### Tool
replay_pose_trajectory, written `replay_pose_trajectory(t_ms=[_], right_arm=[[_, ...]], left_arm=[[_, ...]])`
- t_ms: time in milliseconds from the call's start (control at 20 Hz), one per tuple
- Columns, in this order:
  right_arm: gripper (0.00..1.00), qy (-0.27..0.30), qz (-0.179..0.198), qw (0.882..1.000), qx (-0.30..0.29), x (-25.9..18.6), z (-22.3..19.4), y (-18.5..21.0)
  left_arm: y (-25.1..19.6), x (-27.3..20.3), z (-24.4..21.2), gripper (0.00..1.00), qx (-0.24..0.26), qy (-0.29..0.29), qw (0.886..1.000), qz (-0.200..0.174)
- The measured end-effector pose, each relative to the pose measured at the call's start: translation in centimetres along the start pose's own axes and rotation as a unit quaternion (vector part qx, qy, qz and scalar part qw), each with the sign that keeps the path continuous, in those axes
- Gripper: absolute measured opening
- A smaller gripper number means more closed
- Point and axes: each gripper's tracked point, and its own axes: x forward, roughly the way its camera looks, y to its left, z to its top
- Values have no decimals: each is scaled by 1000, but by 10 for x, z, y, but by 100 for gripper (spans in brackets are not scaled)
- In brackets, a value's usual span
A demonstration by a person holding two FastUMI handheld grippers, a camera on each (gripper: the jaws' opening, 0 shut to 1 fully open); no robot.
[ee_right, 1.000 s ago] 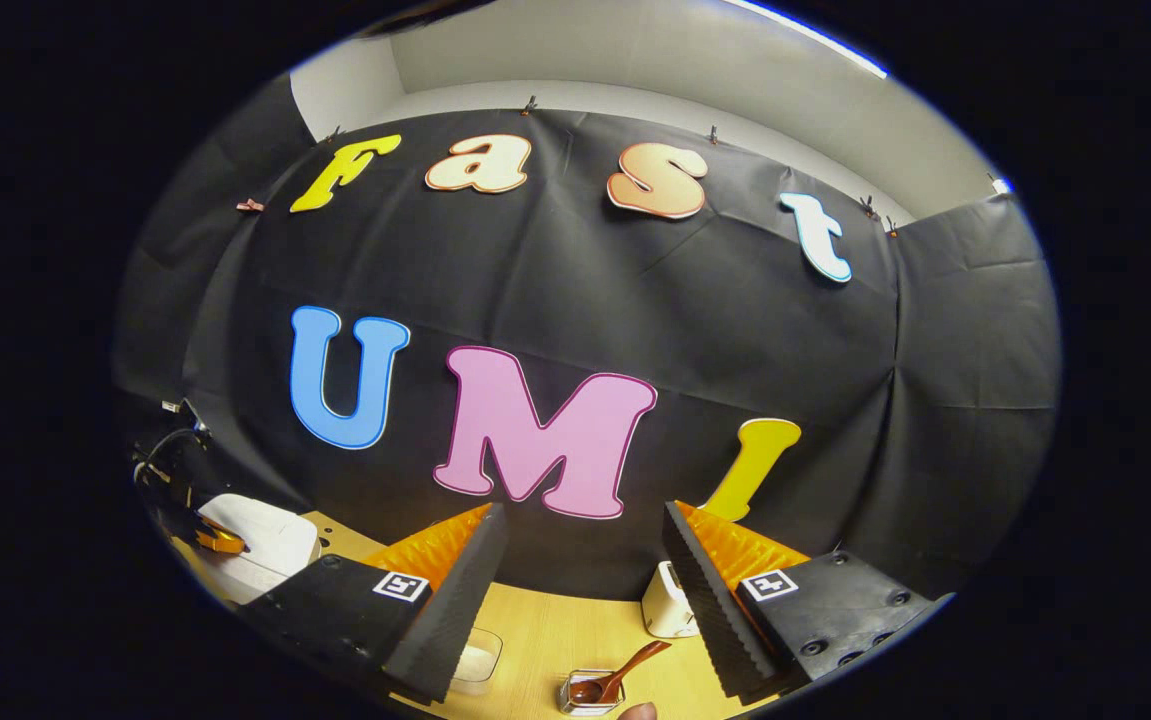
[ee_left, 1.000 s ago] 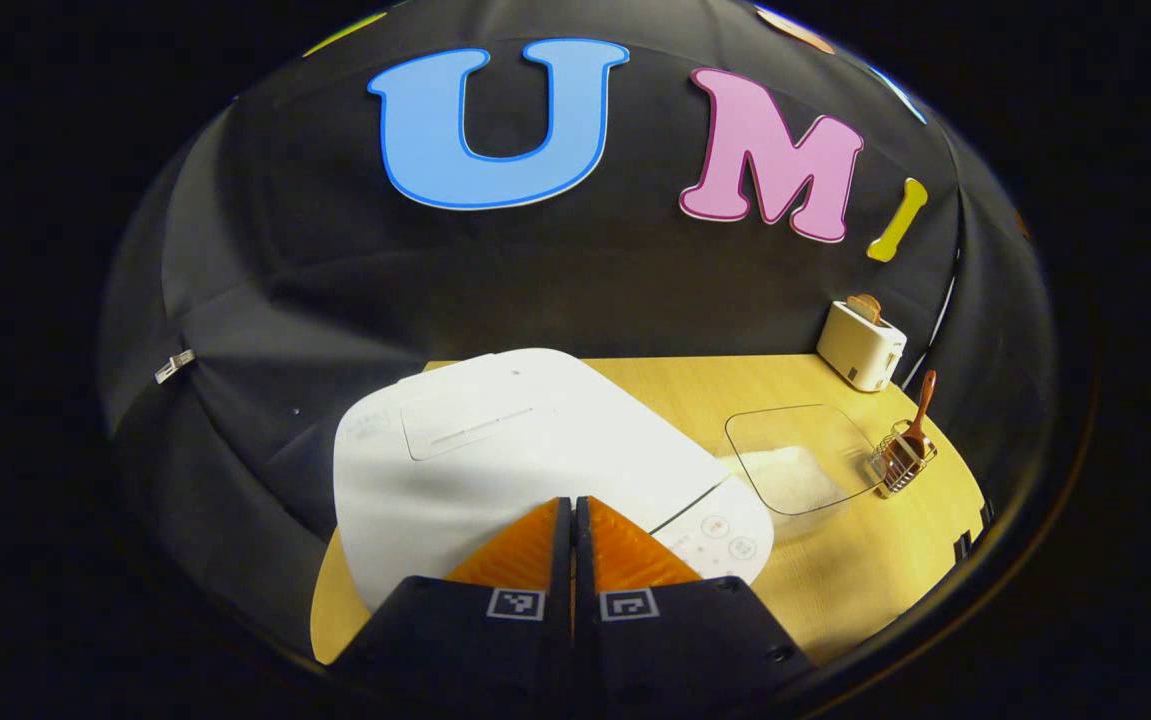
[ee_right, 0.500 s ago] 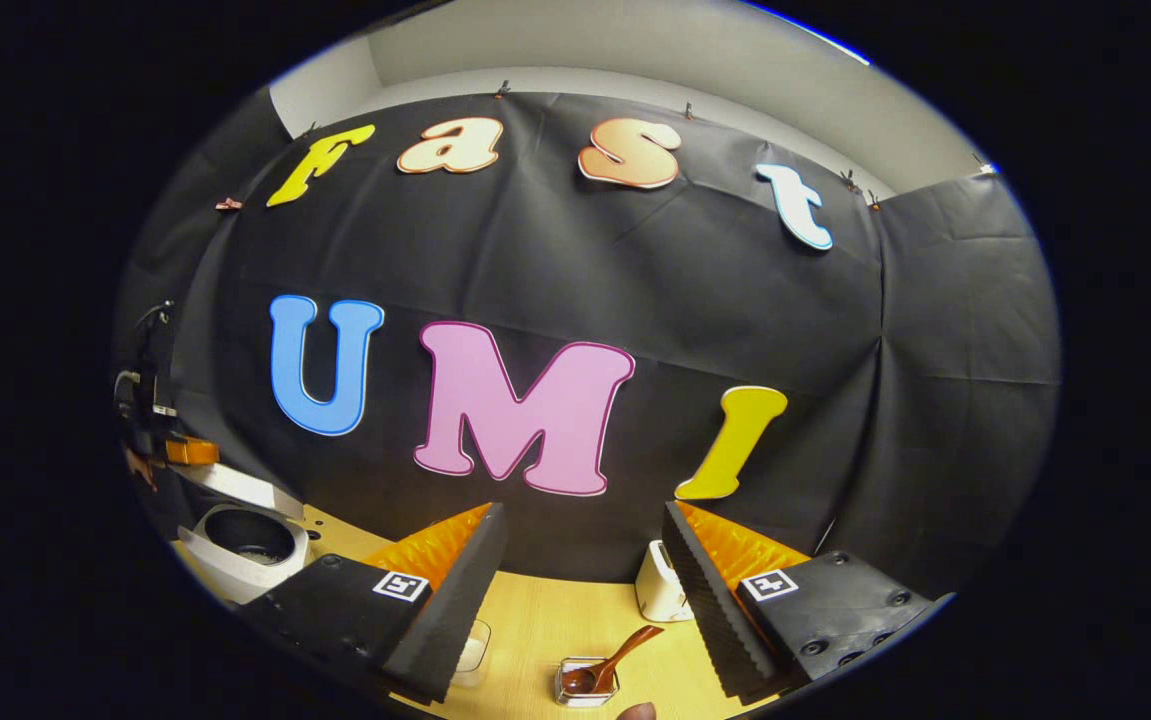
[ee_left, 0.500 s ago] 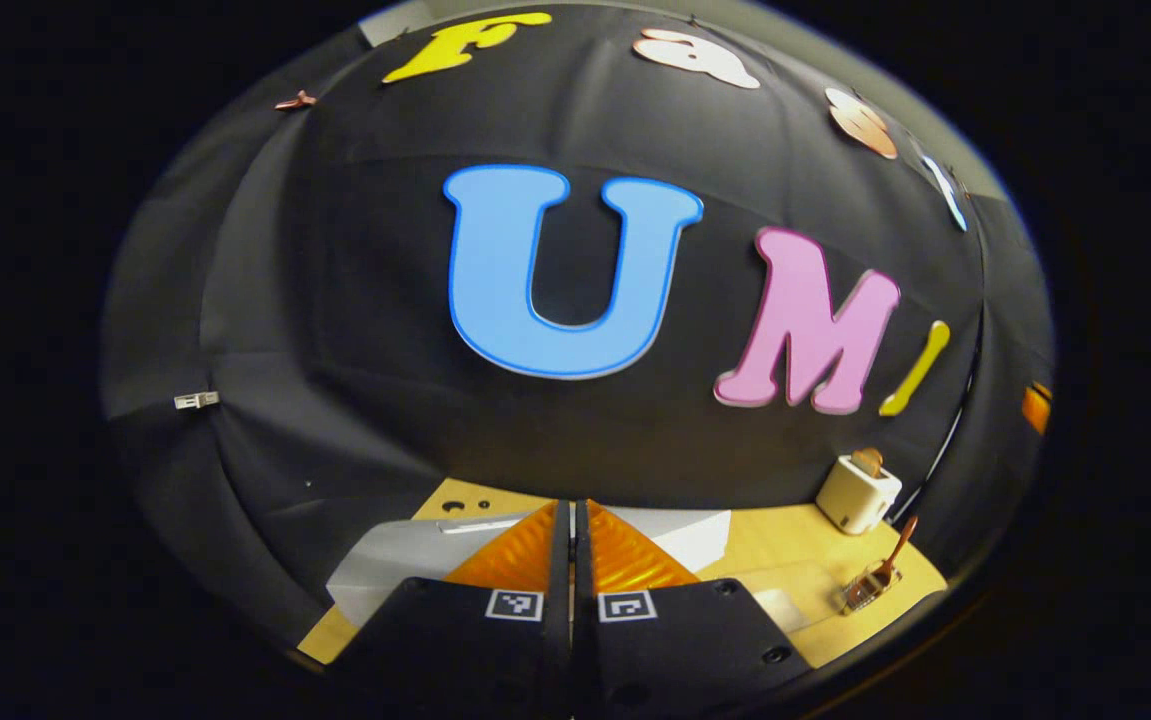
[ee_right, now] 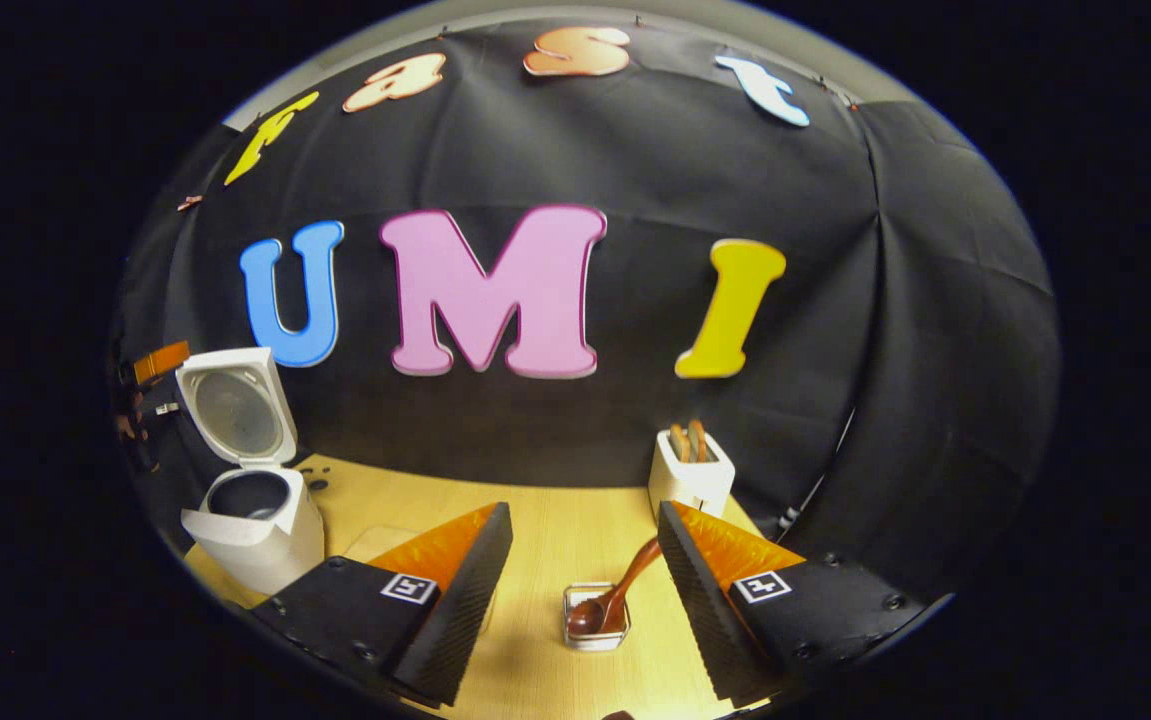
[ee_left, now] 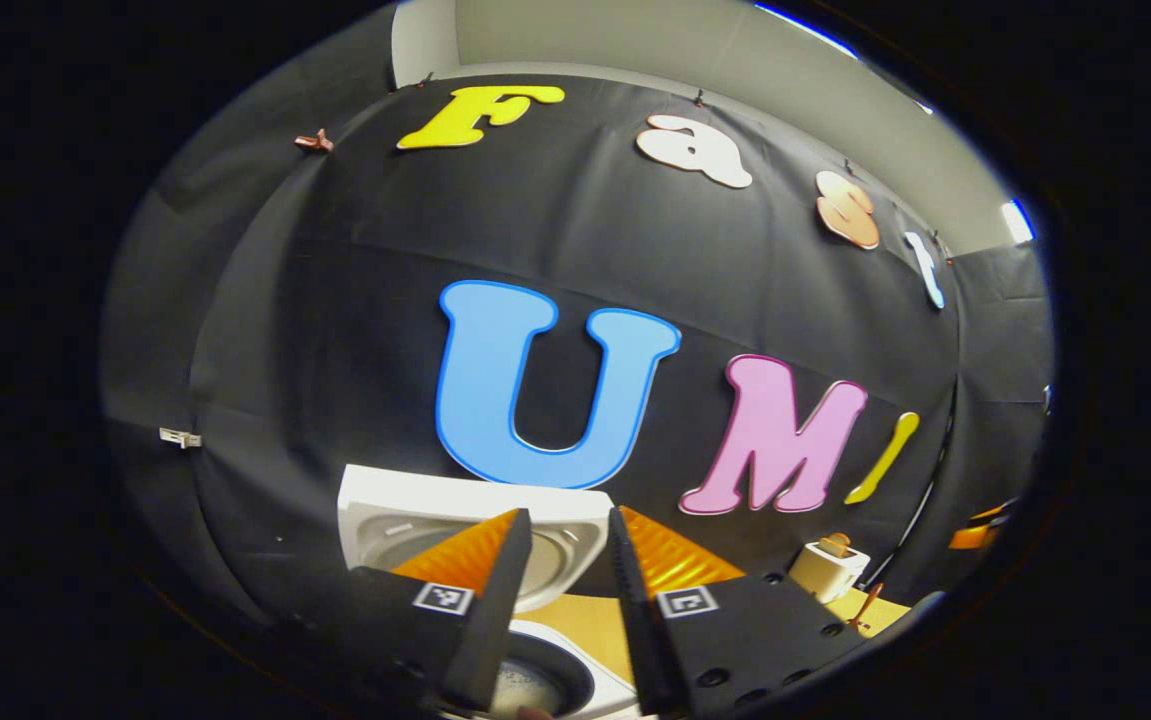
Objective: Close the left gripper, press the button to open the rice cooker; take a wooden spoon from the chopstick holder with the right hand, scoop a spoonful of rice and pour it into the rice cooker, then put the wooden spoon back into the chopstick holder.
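Note:
The white rice cooker (ee_right: 255, 535) stands open at the table's left, its lid (ee_right: 235, 405) raised upright and the dark inner pot showing. In the left gripper view the lid (ee_left: 405, 510) and pot (ee_left: 545, 685) lie just behind my left gripper (ee_left: 570, 515), which is open a little and holds nothing. A brown wooden spoon (ee_right: 615, 595) leans in the small wire chopstick holder (ee_right: 590, 635). My right gripper (ee_right: 583, 512) hangs open above and just short of the holder, empty. The left gripper (ee_right: 160, 362) shows far left beside the lid.
A white toaster (ee_right: 690, 475) with bread in its slots stands at the back right, behind the holder; it is also in the left gripper view, toaster (ee_left: 828, 567). A clear glass rice dish (ee_right: 375, 545) peeks from behind my right gripper's left finger. Bare wooden table (ee_right: 555, 540) lies between.
The cooker lid has swung from shut to upright. My left gripper has lifted off it and parted its fingers. The right gripper has tilted down, bringing spoon and holder closer.

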Motion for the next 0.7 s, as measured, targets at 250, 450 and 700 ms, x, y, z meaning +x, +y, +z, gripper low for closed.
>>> replay_pose_trajectory(t_ms=[250,450,700], right_arm=[[74,98,24,993,67,44,-84,-15],[69,146,10,981,127,83,-134,-35],[46,171,-5,970,174,126,-171,-54]], left_arm=[[-28,-13,-10,86,18,18,999,-19],[-43,-20,-22,86,18,39,999,-30],[-46,-21,-35,87,33,63,997,-24]])
